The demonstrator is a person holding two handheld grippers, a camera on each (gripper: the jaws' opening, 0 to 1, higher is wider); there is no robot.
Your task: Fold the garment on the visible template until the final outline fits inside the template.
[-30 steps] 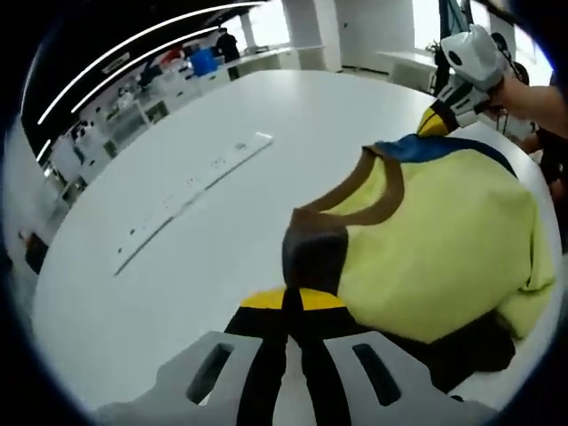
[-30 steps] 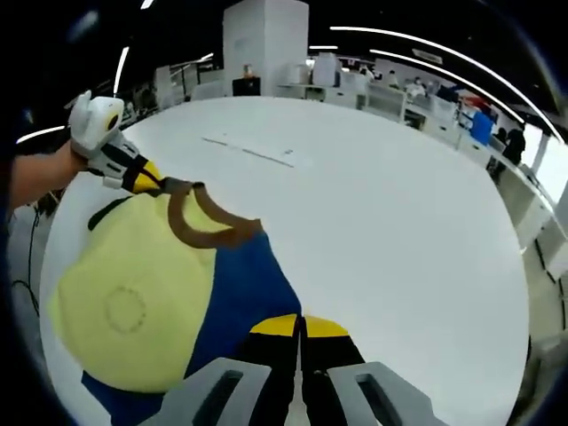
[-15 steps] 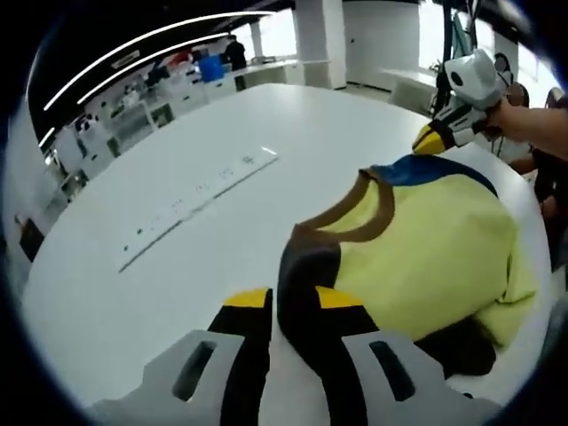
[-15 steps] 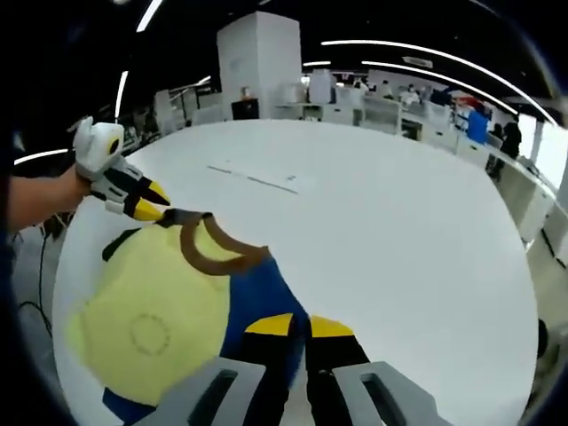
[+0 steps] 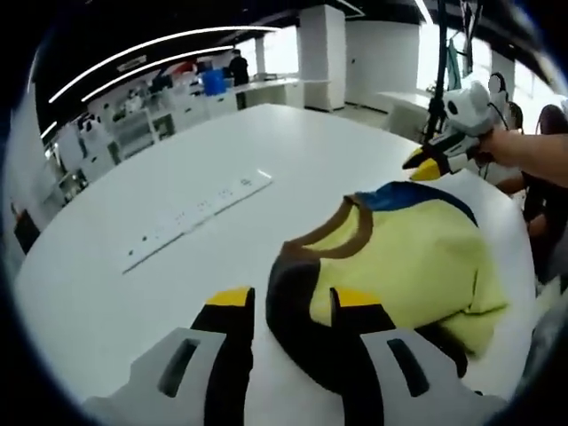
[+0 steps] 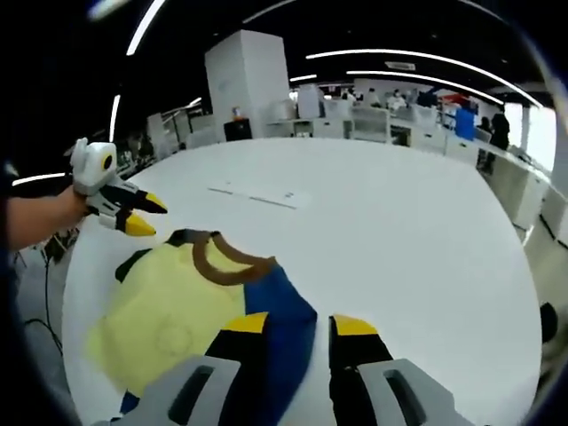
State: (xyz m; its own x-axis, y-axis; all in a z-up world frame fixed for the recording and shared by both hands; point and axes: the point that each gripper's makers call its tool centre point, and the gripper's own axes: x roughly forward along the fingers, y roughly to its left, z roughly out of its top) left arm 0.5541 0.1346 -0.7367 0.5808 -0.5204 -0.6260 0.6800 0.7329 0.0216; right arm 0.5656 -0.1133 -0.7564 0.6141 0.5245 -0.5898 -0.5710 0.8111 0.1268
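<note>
Garment (image 5: 408, 266): one knit top, pale yellow body, brown neckband (image 5: 342, 232), blue panel at one shoulder (image 6: 271, 311), dark panel at the other. Lies bunched and partly doubled over on the white desk (image 5: 133, 293), near the edge closest to the person. Judged light, soft and limp; it should drape and drag rather than hold shape, and may slide easily on the smooth desk. Best taken at shoulder seams or hem corners, pinching both layers, not the stretchy neckband.

Strip with printed marks (image 5: 197, 219): flat on the desk, well apart from the garment; whether this is the template cannot be told.

Left tongs (image 5: 288, 306): spread, dark shoulder cloth lying between the jaws, not pinched.

Right tongs (image 6: 297, 333): spread over the blue shoulder, gripping nothing.
</note>
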